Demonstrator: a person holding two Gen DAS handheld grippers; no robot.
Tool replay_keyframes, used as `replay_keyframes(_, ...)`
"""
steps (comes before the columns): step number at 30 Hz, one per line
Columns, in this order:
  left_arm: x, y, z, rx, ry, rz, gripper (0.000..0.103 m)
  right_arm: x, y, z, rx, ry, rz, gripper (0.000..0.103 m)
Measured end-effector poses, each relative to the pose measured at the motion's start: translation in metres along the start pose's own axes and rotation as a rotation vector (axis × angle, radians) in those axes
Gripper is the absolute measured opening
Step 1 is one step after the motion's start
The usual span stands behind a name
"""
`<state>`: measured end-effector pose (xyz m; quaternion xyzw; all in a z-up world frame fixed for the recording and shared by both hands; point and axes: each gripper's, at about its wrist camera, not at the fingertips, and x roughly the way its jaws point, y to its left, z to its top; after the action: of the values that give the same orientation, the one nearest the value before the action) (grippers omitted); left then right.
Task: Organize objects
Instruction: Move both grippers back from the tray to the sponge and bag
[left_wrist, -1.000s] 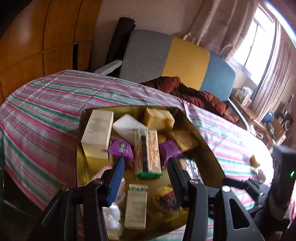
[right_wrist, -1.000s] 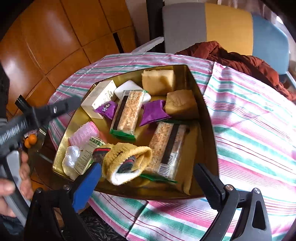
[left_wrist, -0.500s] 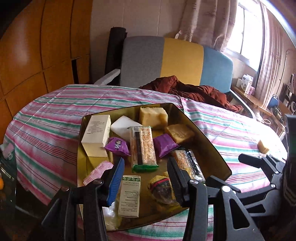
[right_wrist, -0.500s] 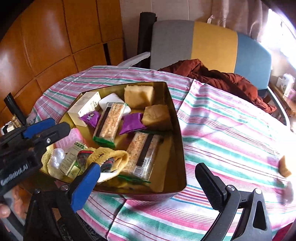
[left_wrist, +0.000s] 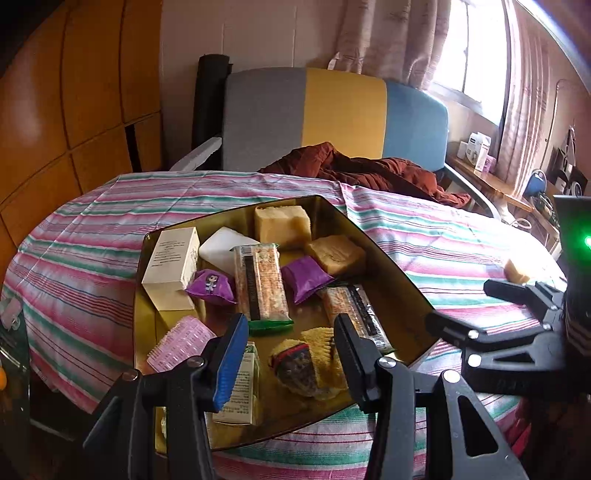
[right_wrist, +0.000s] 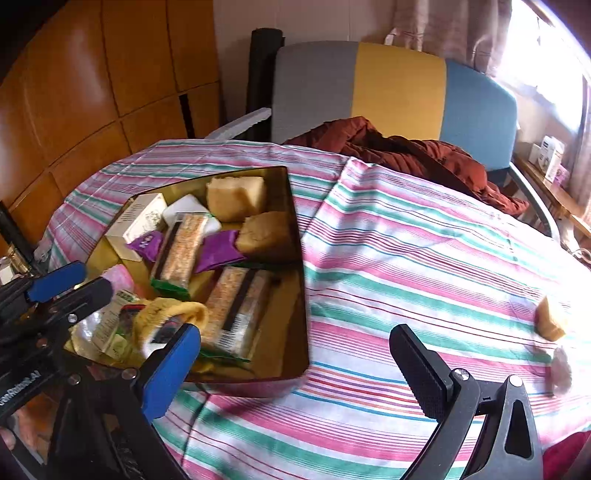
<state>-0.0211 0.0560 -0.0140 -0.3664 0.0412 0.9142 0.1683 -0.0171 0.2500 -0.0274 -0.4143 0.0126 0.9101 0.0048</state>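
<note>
A gold tray (left_wrist: 388, 266) on the striped tablecloth (right_wrist: 406, 258) holds a white box (left_wrist: 170, 266), two yellow blocks (left_wrist: 282, 221), purple packets (left_wrist: 306, 273), snack bars (left_wrist: 260, 284), a pink brush (left_wrist: 181, 343) and a rolled yellow sock (left_wrist: 317, 354). My left gripper (left_wrist: 291, 354) hovers open above the tray's near edge with nothing between its fingers; it also shows at the left of the right wrist view (right_wrist: 62, 288). My right gripper (right_wrist: 295, 369) stands wide open by the tray's near right corner (right_wrist: 295, 258). A small yellow piece (right_wrist: 550, 321) lies alone on the cloth, far right.
A chair (right_wrist: 399, 92) with a grey, yellow and blue back stands behind the table, a rust-red garment (right_wrist: 406, 151) draped on it. Wooden wall panels (left_wrist: 74, 92) fill the left. A window with curtains and a cluttered sideboard (left_wrist: 517, 192) are at the right.
The right gripper has swung right, off the tray's contents and towards the open cloth, bringing the loose yellow piece into view. The left gripper drew back a little and rolled level.
</note>
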Motion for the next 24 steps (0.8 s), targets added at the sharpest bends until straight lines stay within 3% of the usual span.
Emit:
replay_keyframes(11,-0.003,-0.026,0.001,0.069,0.006,-0.045,0.049,-0.001,-0.061,0.001,0.034,0.017,-0.154,0.103)
replay_keyframes(24,0.004,-0.086,0.005,0.216,0.030,-0.151,0.049,-0.031,-0.205,-0.001,0.149,-0.040,-0.415,0.103)
